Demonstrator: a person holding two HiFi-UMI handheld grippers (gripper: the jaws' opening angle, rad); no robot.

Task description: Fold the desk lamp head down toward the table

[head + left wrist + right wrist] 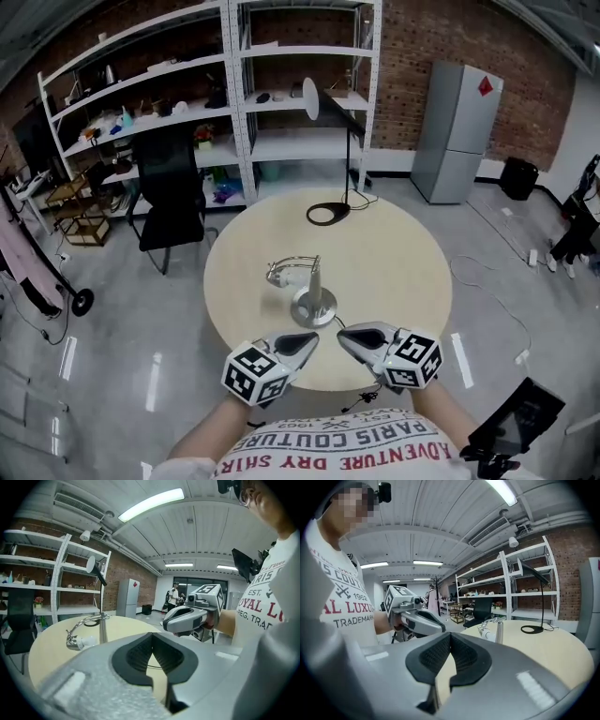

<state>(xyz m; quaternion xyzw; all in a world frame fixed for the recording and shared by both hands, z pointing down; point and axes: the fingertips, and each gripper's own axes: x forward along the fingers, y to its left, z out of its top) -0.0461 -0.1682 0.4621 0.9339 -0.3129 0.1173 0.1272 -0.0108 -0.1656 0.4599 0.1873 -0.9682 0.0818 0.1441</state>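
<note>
A small chrome desk lamp (312,292) stands on the round table (403,272), its neck arched over and its head (277,276) low near the tabletop, to the left of its base. It also shows as the lamp (86,629) in the left gripper view and the lamp (496,629) in the right gripper view. My left gripper (312,340) and right gripper (343,337) hover side by side above the table's near edge, close to the person's chest and apart from the lamp. Both are shut with nothing between the pads (161,656) (461,656).
A tall black lamp with a ring base (328,214) stands at the table's far edge. Behind the table are a black office chair (172,192), white shelving (234,84) and a grey fridge (456,131). Cables run over the floor on the right.
</note>
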